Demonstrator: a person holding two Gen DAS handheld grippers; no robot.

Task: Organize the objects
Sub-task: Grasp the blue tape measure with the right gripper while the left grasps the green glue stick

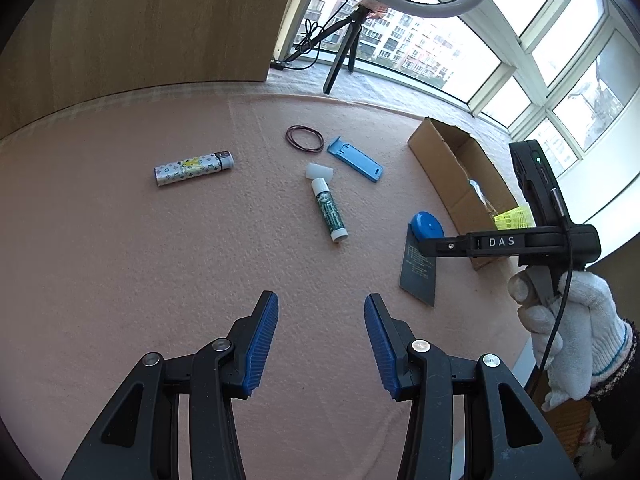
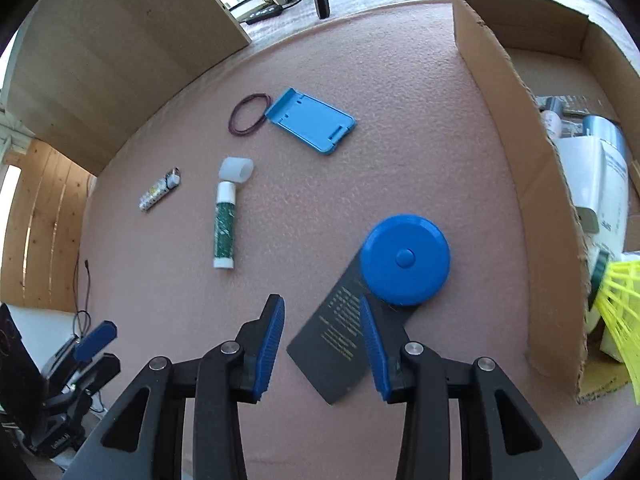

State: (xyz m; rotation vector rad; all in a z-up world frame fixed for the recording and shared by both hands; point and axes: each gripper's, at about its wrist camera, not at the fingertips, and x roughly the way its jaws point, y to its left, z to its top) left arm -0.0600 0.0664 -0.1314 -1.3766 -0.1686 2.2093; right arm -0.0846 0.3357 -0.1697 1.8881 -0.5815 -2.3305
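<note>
On the pink table lie a patterned lighter (image 1: 193, 168) (image 2: 159, 194), a green glue stick (image 1: 329, 212) (image 2: 224, 226) with its loose white cap (image 1: 319, 171) (image 2: 236, 169), a rubber band (image 1: 304, 139) (image 2: 249, 113), a light-blue phone stand (image 1: 354, 158) (image 2: 310, 125), and a blue round tape measure (image 1: 426, 231) (image 2: 405, 260) resting on a dark card (image 1: 418, 276) (image 2: 340, 344). My left gripper (image 1: 320, 344) is open and empty over bare table. My right gripper (image 2: 322, 346) (image 1: 430, 246) is open, its fingers straddling the card just short of the tape measure.
An open cardboard box (image 1: 452, 172) (image 2: 516, 168) stands at the right and holds a yellow shuttlecock (image 2: 620, 300), bottles and packets. A wooden panel (image 1: 140, 28) rises behind the table. A ring light on a tripod (image 1: 344, 52) stands by the windows.
</note>
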